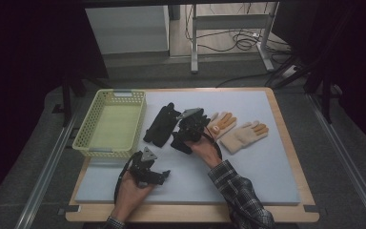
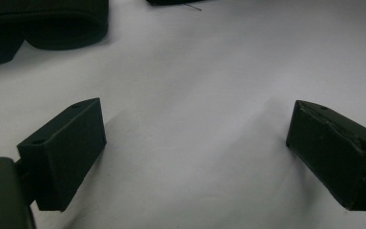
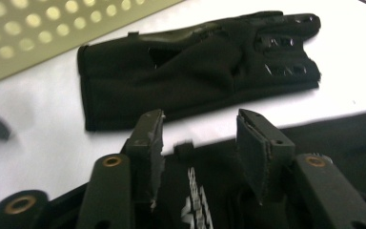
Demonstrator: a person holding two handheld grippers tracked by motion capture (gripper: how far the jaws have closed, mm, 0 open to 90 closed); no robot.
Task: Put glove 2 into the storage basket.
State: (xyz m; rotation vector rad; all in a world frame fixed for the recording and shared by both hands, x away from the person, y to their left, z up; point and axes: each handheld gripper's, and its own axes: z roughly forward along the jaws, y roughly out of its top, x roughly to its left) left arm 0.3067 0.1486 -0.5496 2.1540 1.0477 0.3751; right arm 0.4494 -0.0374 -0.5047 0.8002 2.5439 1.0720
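Two black gloves lie mid-mat. One black glove point(image 1: 161, 125) point(image 3: 195, 71) rests flat beside the basket. The second black glove point(image 1: 180, 144) point(image 3: 198, 200), with white lettering, lies under my right gripper point(image 1: 184, 136) point(image 3: 200, 138). Its jaws stand a little apart just over that glove's edge, nothing pinched between them. My left gripper point(image 1: 160, 172) point(image 2: 195, 138) hovers low over bare mat near the front, jaws wide apart and empty. A black glove point(image 2: 43, 28) sits at the top left of its view. Two tan gloves point(image 1: 221, 124) point(image 1: 245, 135) lie to the right.
An empty yellow perforated basket point(image 1: 91, 125) point(image 3: 52, 33) stands at the mat's left. The pale grey mat point(image 1: 267, 171) covers a wooden table, with bare room at front and right. Table legs and cables are on the floor beyond the far edge.
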